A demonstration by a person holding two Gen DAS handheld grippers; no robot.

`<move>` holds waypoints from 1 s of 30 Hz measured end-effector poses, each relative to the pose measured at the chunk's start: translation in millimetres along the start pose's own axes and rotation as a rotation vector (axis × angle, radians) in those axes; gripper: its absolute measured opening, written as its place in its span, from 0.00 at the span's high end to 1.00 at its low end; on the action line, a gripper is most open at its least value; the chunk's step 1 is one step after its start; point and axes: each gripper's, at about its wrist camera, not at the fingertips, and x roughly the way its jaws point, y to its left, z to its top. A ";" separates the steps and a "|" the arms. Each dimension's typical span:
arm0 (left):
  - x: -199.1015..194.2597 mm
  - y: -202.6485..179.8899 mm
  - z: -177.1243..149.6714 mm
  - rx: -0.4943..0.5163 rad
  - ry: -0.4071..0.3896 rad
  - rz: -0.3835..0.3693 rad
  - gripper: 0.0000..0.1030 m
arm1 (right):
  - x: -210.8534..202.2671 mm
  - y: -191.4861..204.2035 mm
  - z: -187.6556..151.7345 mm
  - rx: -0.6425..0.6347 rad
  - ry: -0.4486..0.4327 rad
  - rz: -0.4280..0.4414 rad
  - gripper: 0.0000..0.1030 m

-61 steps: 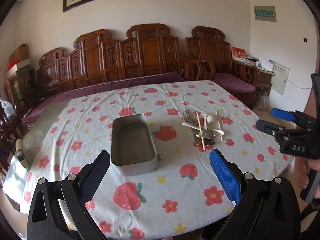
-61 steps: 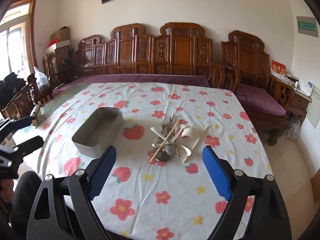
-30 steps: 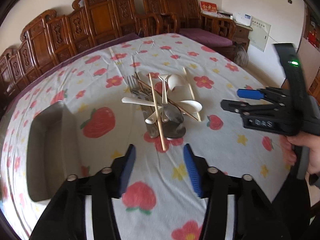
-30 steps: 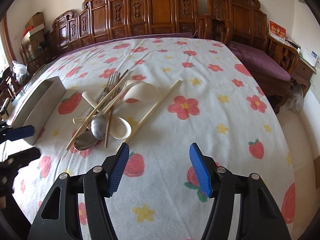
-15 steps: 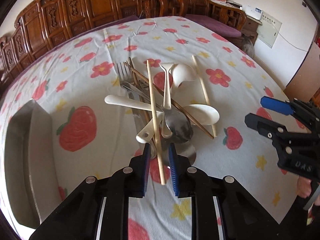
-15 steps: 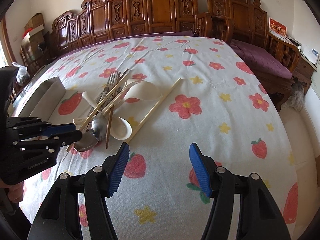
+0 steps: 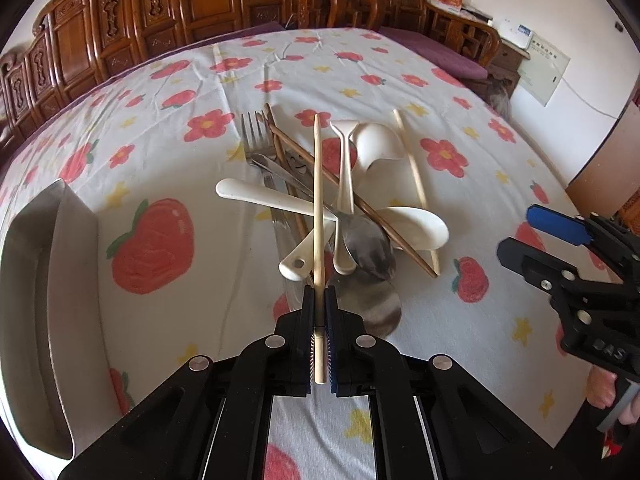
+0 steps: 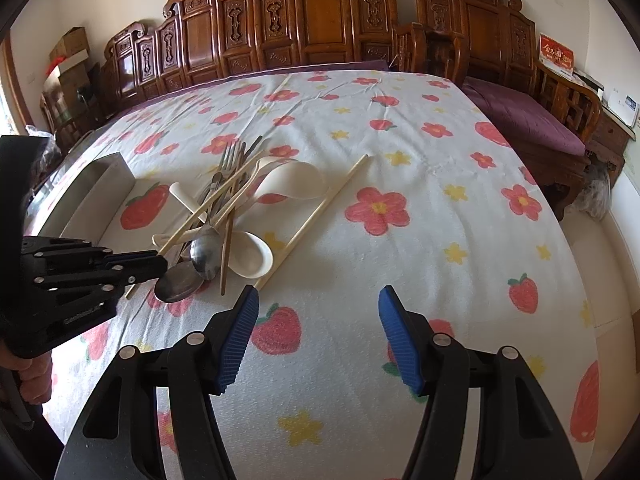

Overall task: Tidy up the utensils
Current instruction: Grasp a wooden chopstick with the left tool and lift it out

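Observation:
A pile of utensils lies mid-table: a fork (image 7: 252,136), a metal spoon (image 7: 368,244), white ceramic spoons (image 7: 416,226) and dark brown chopsticks (image 7: 352,200). My left gripper (image 7: 319,294) is at the pile's near end, its jaws closing with the pads pressed on the near end of a pale wooden chopstick (image 7: 317,200), which runs across the top of the pile. The same left gripper (image 8: 160,266) shows in the right wrist view at the pile's left. A second pale chopstick (image 7: 414,184) lies at the pile's right. My right gripper (image 8: 318,292) hovers open and empty in front of the pile.
A grey metal tray (image 7: 60,280) stands empty at the left of the pile. The flowered tablecloth (image 8: 400,240) covers the table. Carved wooden benches (image 8: 320,20) line the far side. The table drops off at the right to a tiled floor (image 8: 608,280).
My left gripper came forward and down to the pile and shut on the pale chopstick's near end. The right gripper has stayed open and still.

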 end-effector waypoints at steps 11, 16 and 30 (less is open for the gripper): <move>-50.1 11.9 -24.2 0.043 -0.101 -0.062 0.96 | 20.7 6.3 20.0 0.021 0.009 -0.010 0.46; -70.3 26.0 -28.6 0.061 -0.148 -0.050 0.96 | 51.5 9.2 37.7 0.026 0.047 -0.037 0.53; -115.7 43.5 -32.7 0.047 -0.262 -0.042 0.96 | 89.9 -2.1 72.7 0.063 0.163 -0.183 0.90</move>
